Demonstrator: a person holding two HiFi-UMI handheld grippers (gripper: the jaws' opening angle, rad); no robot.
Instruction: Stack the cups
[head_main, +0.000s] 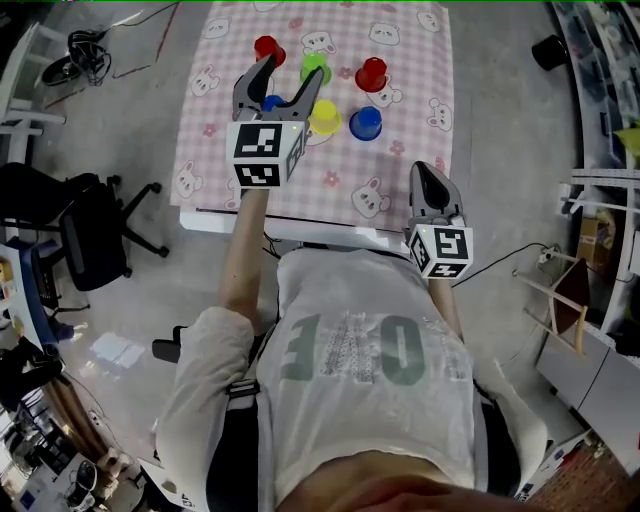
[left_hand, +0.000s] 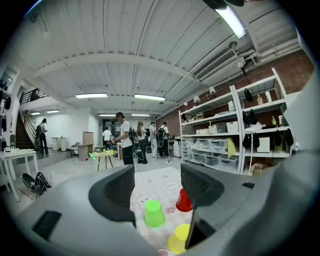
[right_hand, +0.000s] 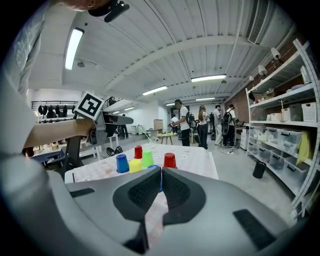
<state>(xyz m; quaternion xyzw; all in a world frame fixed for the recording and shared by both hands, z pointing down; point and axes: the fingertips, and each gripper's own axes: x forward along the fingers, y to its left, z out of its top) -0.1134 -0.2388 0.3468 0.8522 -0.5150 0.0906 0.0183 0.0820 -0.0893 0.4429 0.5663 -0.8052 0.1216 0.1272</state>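
Several upturned plastic cups stand on a pink checked tablecloth (head_main: 230, 160): a red cup (head_main: 268, 47) at the back, a green cup (head_main: 316, 68), a second red cup (head_main: 371, 73), a yellow cup (head_main: 324, 117) and a blue cup (head_main: 365, 123). Another blue cup (head_main: 270, 102) peeks out under my left gripper (head_main: 293, 68). That gripper hovers over the cups with its jaws open and nothing between them; past them I see the green cup (left_hand: 154, 213), a red cup (left_hand: 183, 201) and the yellow cup (left_hand: 179, 239). My right gripper (head_main: 430, 172) is shut and empty at the table's front right edge.
A black office chair (head_main: 90, 240) stands left of the table, and a small black bin (head_main: 548, 50) sits on the floor at the back right. Shelving with boxes (left_hand: 225, 145) lines the right wall. Several people stand far off in the room.
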